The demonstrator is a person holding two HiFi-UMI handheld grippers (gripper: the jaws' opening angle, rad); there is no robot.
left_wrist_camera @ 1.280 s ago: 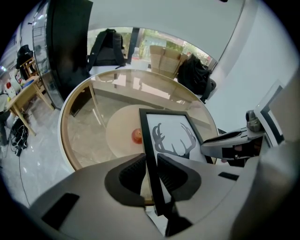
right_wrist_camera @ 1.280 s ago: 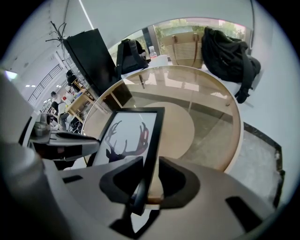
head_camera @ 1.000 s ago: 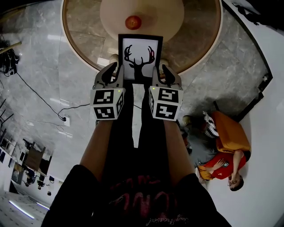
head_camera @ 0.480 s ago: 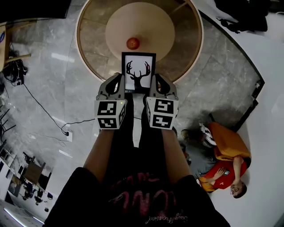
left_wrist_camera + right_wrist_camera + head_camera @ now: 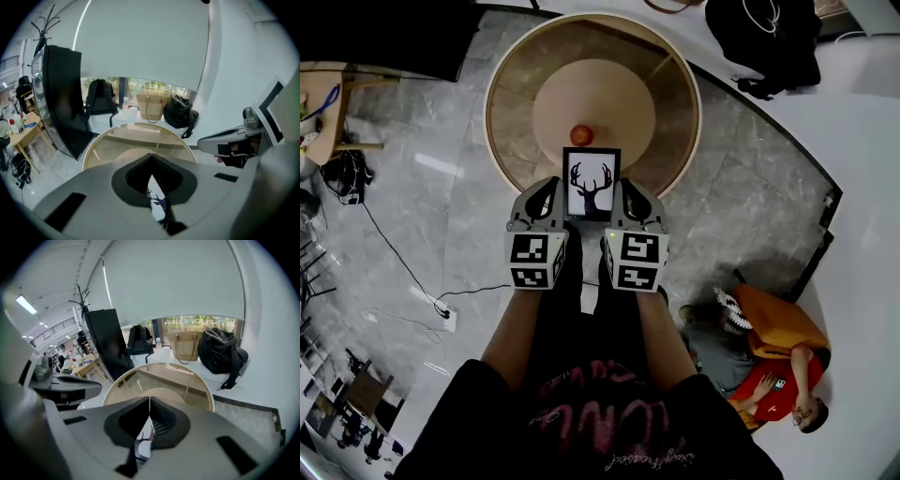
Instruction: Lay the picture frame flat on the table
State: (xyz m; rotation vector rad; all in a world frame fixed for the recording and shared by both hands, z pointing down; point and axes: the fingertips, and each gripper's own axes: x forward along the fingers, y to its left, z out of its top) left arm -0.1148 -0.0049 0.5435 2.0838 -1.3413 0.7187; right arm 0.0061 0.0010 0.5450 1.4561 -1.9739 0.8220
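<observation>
Above round table [image 5: 501, 112]: left hand-held gripper [image 5: 553, 190], right hand-held gripper [image 5: 620, 192] clamp picture frame [image 5: 592, 183], long axis forward.

A black rectangular picture frame with a deer-head silhouette on white [image 5: 591, 185] faces the camera, held between the left hand-held gripper [image 5: 547, 194] at its left edge and the right hand-held gripper [image 5: 629, 194] at its right edge. Beyond it stands a round wood-rimmed glass table [image 5: 508, 141], with a small red ball [image 5: 581, 135] near its centre.
</observation>
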